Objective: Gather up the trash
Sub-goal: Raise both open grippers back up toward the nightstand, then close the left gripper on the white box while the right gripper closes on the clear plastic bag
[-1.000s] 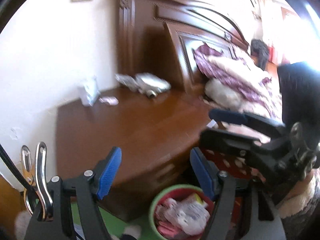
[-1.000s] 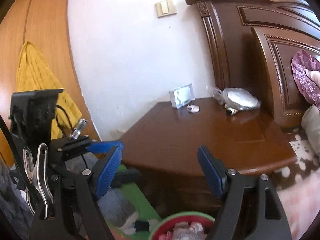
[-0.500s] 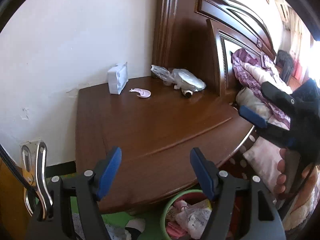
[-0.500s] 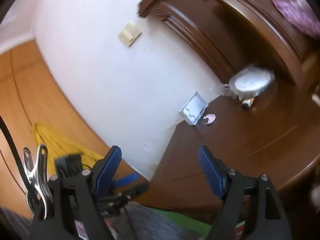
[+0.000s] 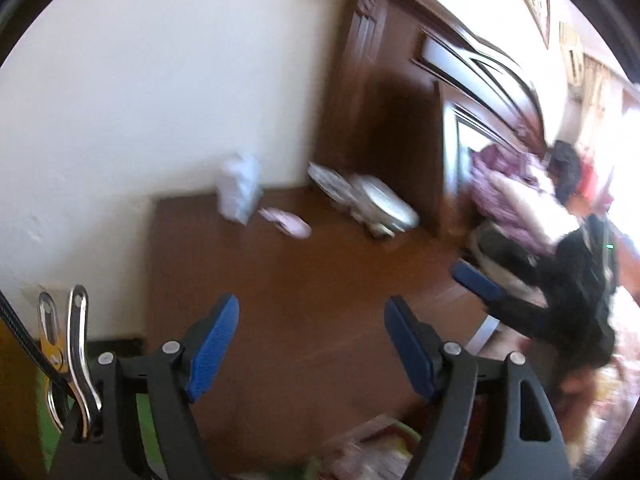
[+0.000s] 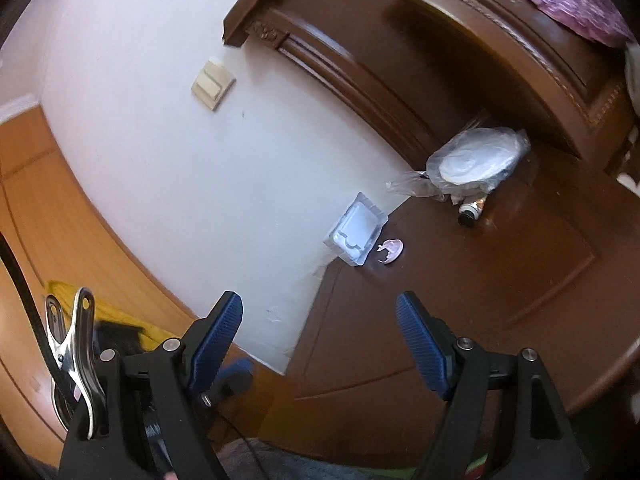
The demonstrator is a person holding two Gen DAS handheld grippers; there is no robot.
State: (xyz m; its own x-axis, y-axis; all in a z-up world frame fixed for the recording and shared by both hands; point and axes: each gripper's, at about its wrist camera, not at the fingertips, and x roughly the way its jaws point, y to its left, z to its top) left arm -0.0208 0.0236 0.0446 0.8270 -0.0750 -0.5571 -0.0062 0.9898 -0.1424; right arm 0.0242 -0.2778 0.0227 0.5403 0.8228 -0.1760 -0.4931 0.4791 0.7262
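Right gripper, wrist view: the jaws are spread wide and nothing is held or touched between the blue pads. Below and ahead of the jaws the brown nightstand top is seen. Well beyond the jaw gap, a clear plastic blister tray is propped against the white wall, with a small pink scrap just beside it. Farther off, to the right of the jaw line, a plastic-wrapped round item is set against the headboard, a small tube end lying at its near edge.

Left gripper, wrist view (blurred): the jaws are likewise spread and empty above the nightstand. A bin of trash is partly seen beneath the jaws. The right gripper is visible off to the right.
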